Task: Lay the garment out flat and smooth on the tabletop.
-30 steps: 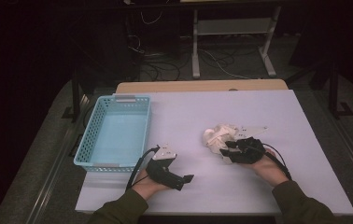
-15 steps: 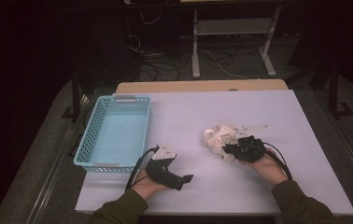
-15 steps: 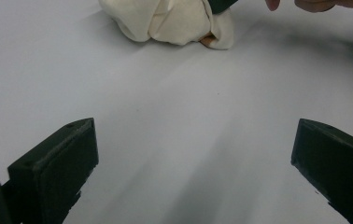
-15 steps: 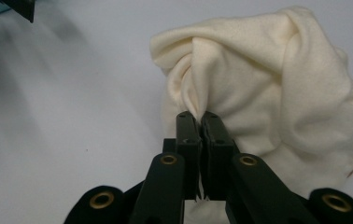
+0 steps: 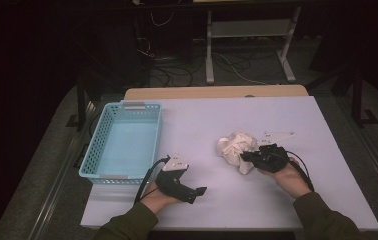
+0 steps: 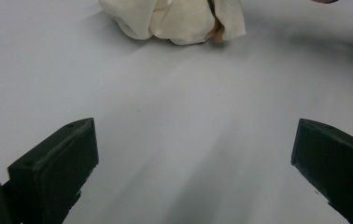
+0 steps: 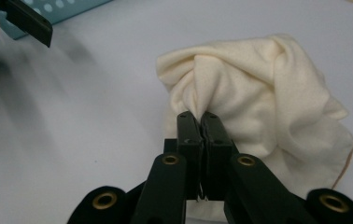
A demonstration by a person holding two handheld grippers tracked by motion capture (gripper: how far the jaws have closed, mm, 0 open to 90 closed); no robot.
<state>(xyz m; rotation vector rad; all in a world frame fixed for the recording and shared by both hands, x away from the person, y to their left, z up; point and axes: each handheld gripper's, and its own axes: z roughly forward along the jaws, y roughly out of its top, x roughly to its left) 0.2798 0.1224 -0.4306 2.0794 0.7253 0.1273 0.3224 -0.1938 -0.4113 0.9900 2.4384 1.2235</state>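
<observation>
A white surface (image 5: 277, 200) carries a light-blue perforated plastic basket (image 5: 125, 141) at its left edge and a crumpled cream cloth (image 5: 234, 145) right of centre, well apart from it.

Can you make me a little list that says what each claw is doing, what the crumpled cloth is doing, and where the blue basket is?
right claw: shut, just closed, pinching a fold of the cloth
cloth: cream, crumpled, lying on the table
left claw: open, nothing between its jaws, pointing toward the cloth
basket: light blue, on the left part of the table, nothing in it
table: white top
</observation>
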